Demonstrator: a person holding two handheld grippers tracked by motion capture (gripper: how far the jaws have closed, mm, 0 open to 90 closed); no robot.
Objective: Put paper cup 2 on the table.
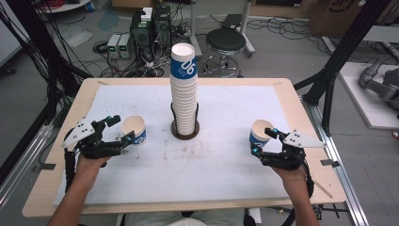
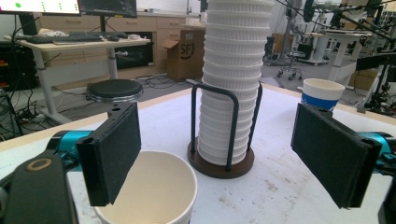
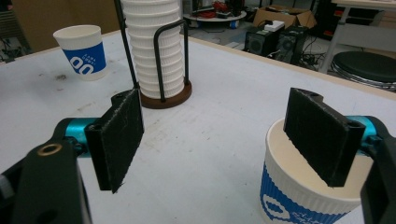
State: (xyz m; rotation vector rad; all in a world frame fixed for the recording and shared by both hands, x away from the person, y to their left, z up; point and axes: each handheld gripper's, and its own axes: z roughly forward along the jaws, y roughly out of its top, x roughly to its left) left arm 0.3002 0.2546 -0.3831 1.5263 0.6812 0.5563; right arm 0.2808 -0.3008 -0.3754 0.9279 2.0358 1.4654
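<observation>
There are two single paper cups: one on the left (image 1: pixel 134 129) and one on the right (image 1: pixel 260 133). One tall stack of cups (image 1: pixel 183 89) stands in one black wire holder (image 1: pixel 185 128). One table (image 1: pixel 56 188). Two grippers: left gripper (image 1: pixel 118 129), right gripper (image 1: pixel 264 140).

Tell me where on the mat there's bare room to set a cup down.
The near strip of the mat, between the two hands, is bare. So are the far corners either side of the cup stack. It is crowded at the left cup and right cup, each with a hand-held gripper at it.

Two upright paper cups (image 1: pixel 134 130) (image 1: pixel 260 133) (blue-banded), flanking the stack
</observation>
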